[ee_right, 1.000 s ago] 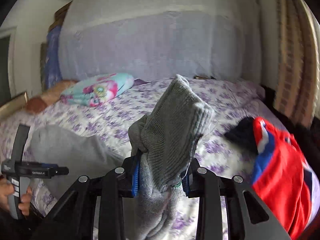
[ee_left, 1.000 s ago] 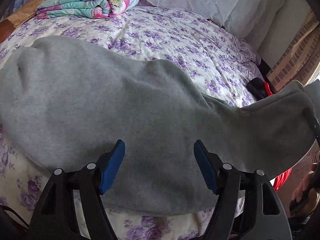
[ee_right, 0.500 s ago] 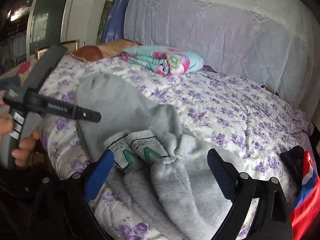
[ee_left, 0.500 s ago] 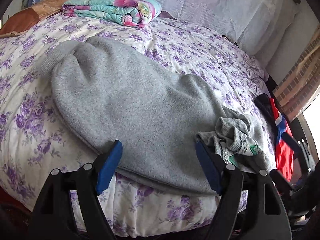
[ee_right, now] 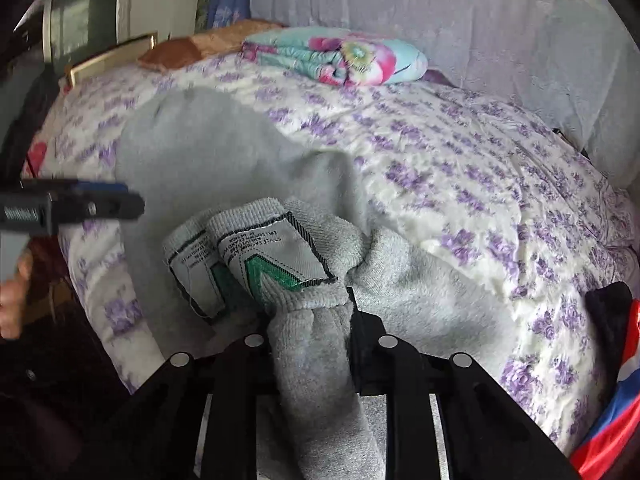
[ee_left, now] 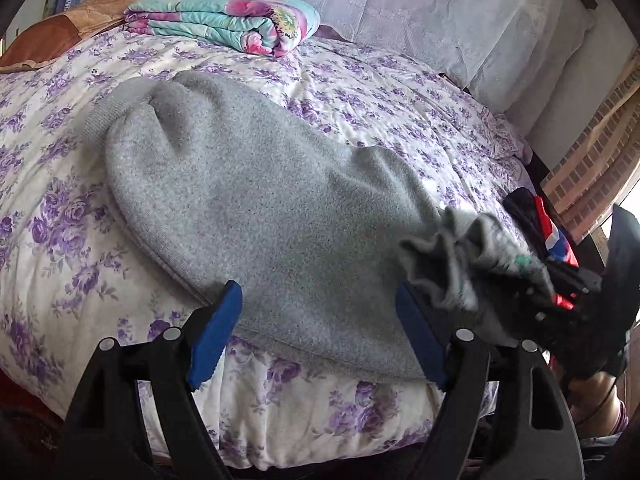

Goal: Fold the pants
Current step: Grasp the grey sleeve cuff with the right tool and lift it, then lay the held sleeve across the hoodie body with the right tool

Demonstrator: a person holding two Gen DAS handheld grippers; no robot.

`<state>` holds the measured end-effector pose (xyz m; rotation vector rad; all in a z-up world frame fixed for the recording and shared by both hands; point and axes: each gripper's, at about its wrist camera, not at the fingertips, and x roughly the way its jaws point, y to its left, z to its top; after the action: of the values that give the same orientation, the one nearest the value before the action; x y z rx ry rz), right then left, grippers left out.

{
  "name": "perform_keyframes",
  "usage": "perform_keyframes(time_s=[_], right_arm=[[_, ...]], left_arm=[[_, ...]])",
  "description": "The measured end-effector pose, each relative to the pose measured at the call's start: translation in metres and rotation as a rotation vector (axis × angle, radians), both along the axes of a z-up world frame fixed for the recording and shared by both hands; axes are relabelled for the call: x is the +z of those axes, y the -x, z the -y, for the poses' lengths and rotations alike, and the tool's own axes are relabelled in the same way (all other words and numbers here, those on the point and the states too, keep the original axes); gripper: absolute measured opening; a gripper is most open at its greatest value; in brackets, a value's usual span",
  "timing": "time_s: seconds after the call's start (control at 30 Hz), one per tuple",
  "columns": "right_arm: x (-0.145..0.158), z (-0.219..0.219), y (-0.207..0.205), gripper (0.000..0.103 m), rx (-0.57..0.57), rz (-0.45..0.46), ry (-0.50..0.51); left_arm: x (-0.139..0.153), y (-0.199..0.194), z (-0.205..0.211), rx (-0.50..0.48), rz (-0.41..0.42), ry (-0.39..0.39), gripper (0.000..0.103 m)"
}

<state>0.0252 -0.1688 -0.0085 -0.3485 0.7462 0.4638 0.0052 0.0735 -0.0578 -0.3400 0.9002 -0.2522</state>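
Pants [ee_left: 260, 216]: soft, limp fleece; grip the ribbed waistband. Right claw [ee_right: 310, 316] is closing on it; left claw [ee_left: 320, 332] wide, empty.

Floral bedspread [ee_left: 360, 92], folded colourful blanket [ee_left: 224, 20], red-and-blue garment [ee_right: 616, 412]

Daylight is falling across a purple-flowered white bedspread [ee_left: 400, 92]; a lace-covered white headboard [ee_left: 420, 8] is standing far, brick-patterned wall [ee_left: 592, 168] rising right.

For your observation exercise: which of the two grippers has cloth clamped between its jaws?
The right gripper: its jaws are closing on the grey pants' waistband. The left gripper stands open, gripping nothing.
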Motion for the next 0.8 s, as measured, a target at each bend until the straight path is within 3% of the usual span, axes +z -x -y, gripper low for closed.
perform_keyframes(time_s=[0.07, 0.13, 0.2, 0.3, 0.37, 0.43, 0.47, 0.53, 0.7, 0.8], right_arm=[[0.023, -0.003, 0.007, 0.019, 0.021, 0.059, -0.037], [0.028, -0.016, 0.010, 0.020, 0.067, 0.062, -0.039], [0.013, -0.034, 0.007, 0.020, 0.107, 0.021, 0.011], [-0.031, -0.060, 0.010, 0.022, 0.152, -0.020, 0.167], [-0.052, -0.066, 0.018, 0.033, 0.155, 0.038, 0.279], [-0.053, -0.066, 0.027, 0.048, 0.154, 0.110, 0.327], [-0.050, -0.064, 0.029, 0.061, 0.152, 0.122, 0.327], [-0.045, -0.059, 0.030, 0.068, 0.157, 0.124, 0.318], [-0.045, -0.055, 0.037, 0.069, 0.194, 0.103, 0.333], [-0.041, -0.051, 0.039, 0.069, 0.230, 0.014, 0.260]], left_arm=[[-0.002, -0.002, 0.000, 0.004, -0.004, 0.000, 0.077], [-0.002, -0.003, 0.001, 0.006, -0.006, -0.002, 0.077], [-0.002, -0.003, 0.002, 0.009, -0.005, -0.004, 0.077], [-0.002, -0.001, 0.000, 0.010, -0.004, 0.004, 0.077], [-0.002, 0.001, -0.001, 0.009, -0.004, 0.009, 0.077], [-0.003, 0.002, -0.003, 0.005, -0.004, 0.009, 0.077], [-0.003, 0.002, -0.003, 0.005, -0.004, 0.008, 0.077], [-0.003, 0.001, -0.002, 0.007, -0.006, 0.006, 0.077], [-0.001, -0.001, -0.002, 0.008, -0.006, 0.006, 0.077], [-0.001, -0.001, -0.003, 0.007, -0.005, 0.010, 0.077]])
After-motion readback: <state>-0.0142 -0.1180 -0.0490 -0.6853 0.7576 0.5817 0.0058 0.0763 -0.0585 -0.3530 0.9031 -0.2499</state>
